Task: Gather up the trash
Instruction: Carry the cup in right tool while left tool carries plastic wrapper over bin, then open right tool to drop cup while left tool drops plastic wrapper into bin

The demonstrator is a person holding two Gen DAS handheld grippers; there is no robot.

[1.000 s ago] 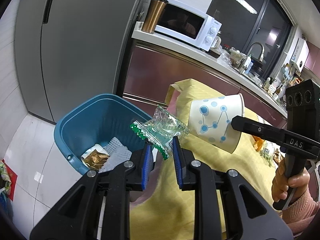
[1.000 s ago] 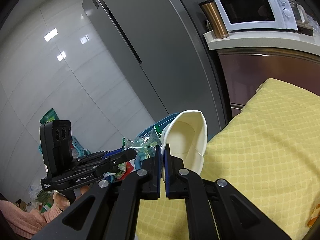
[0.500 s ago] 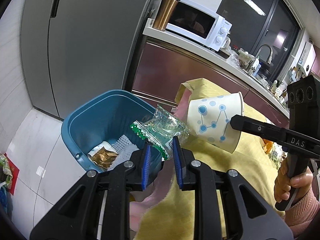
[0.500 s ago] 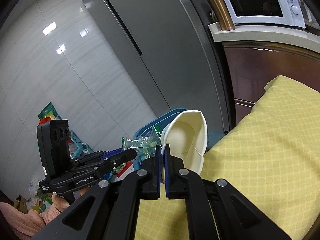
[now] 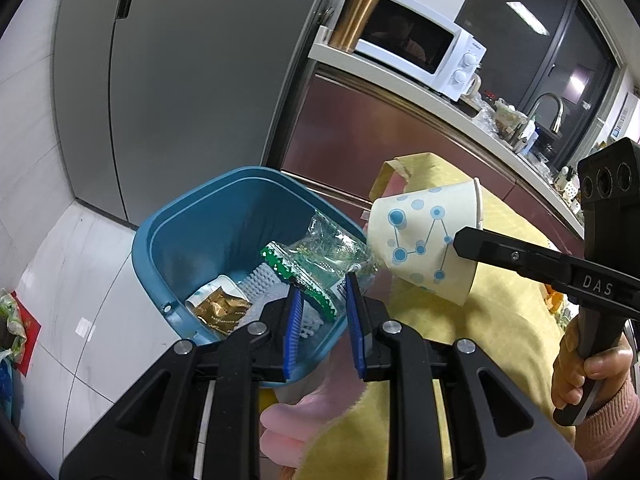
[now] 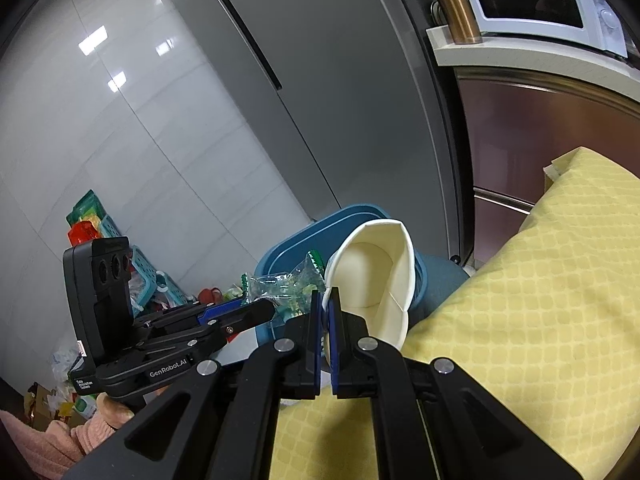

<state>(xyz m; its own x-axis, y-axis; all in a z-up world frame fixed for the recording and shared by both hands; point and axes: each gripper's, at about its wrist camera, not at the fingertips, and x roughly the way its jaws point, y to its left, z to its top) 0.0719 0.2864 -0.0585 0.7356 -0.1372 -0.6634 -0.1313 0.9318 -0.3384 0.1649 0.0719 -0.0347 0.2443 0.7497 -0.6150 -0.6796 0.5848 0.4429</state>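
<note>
Wrapper (image 5: 320,264) end behind left gripper (image 5: 320,300) pads (image 5: 291,320).

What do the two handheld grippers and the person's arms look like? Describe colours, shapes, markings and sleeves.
Both the left gripper and right gripper are black, angular frames with silver screws and blue finger pads. White markings read "DAS" and "GenRobot.AI". The sleeves are pink.

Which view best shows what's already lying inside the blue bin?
The left wrist view. It looks down into the blue bin, showing a gold packet and a white ridged piece on its floor, below the green wrapper in the left gripper. The right wrist view shows only the bin's rim, with the paper cup blocking the inside.
</note>
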